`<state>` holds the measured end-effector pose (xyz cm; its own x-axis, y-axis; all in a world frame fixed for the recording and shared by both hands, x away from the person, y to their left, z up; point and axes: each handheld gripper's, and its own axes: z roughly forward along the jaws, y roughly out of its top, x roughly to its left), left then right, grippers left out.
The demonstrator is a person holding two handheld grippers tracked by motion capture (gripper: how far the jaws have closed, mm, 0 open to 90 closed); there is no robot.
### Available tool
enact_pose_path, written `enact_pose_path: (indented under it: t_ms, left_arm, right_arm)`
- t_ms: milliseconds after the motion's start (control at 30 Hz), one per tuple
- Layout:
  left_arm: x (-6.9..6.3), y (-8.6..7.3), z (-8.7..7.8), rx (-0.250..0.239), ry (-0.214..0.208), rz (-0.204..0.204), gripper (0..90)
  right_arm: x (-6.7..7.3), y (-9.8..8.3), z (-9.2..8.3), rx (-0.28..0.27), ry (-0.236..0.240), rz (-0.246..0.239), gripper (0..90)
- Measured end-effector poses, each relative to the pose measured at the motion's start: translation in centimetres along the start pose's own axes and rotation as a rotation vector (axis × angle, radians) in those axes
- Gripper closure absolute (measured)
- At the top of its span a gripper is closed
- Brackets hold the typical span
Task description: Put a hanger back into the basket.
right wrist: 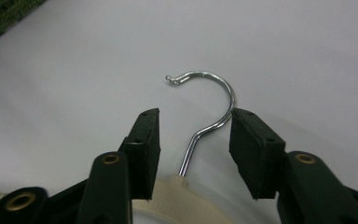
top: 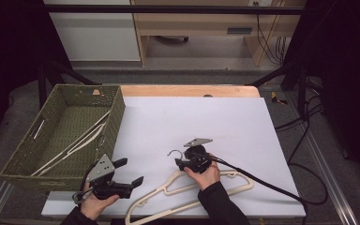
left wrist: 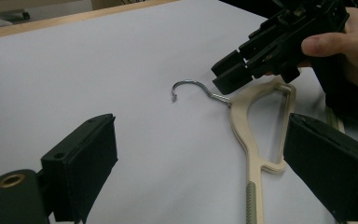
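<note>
We see a cream plastic hanger point(top: 187, 190) with a smooth, faintly glossy body and a polished, shiny chrome metal hook point(right wrist: 209, 105). Its lower bar carries a ribbed grip strip point(left wrist: 251, 200). The white sheet point(top: 192, 122) covering the counter looks matt and smooth like paper. At left, the green woven basket point(top: 26, 150) is rough-textured. The black gripper pads point(right wrist: 149, 144) look matt.

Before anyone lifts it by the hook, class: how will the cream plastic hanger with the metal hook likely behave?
The cream plastic hanger looks thin and open-framed, so probably light and stiff. Its smooth round metal hook may slip or swivel between the right tool's open jaws, letting the body swing.
</note>
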<state>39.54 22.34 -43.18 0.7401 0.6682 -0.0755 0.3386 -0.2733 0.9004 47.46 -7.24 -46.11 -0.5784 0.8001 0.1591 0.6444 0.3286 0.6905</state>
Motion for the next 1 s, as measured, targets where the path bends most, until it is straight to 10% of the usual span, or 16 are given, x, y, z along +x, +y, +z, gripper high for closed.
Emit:
enact_pose_path:
  t_ms: [1000]
  left_arm:
    - [-0.6, -0.3, 1.3, 0.044, -0.017, 0.001, 10.3]
  right_arm:
    - [0.5, -0.3, 0.6, 0.051, -0.033, 0.080, 88.1]
